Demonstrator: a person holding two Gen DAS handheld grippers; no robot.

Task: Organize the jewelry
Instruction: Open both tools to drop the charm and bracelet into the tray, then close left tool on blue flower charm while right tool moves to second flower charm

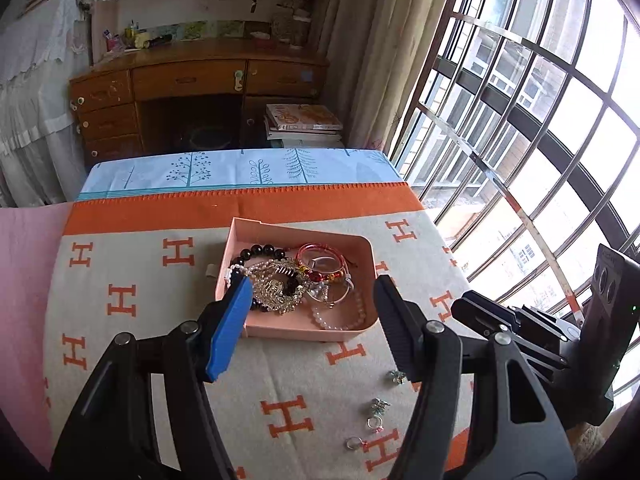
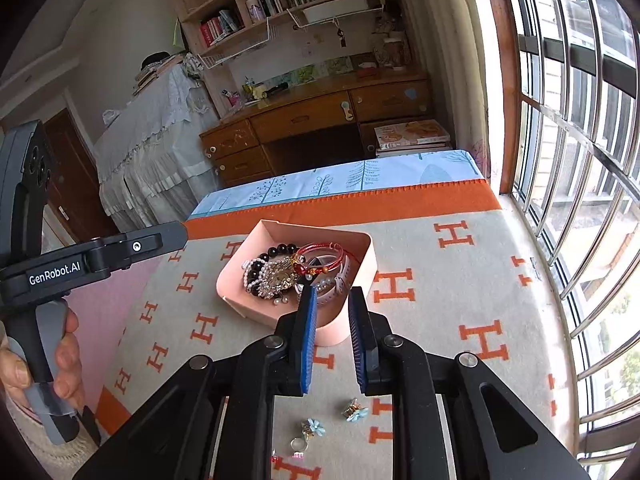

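A pink tray (image 1: pixel 362 245) (image 2: pixel 362 270) sits on the H-patterned blanket and holds several pieces: a black bead bracelet (image 1: pixel 260 250), a red bangle (image 1: pixel 320 258) (image 2: pixel 320 249), a gold rhinestone piece (image 1: pixel 276 292) (image 2: pixel 278 278) and a pearl bracelet (image 1: pixel 340 322). Small flower earrings (image 1: pixel 396 377) (image 2: pixel 312 428) (image 2: pixel 354 409) and rings (image 1: pixel 374 423) (image 2: pixel 298 445) lie on the blanket nearer me. My left gripper (image 1: pixel 312 304) is open and empty, hovering over the tray's near edge. My right gripper (image 2: pixel 332 312) is open a little and empty, just before the tray's near corner.
The blanket (image 1: pixel 160 280) covers a bed with a blue sheet (image 1: pixel 240 168) at the far end. A barred window (image 1: pixel 540 140) runs along the right. A wooden desk (image 1: pixel 200 88) and stacked books (image 1: pixel 304 120) stand beyond. The left gripper's body (image 2: pixel 92 256) shows at left, hand-held.
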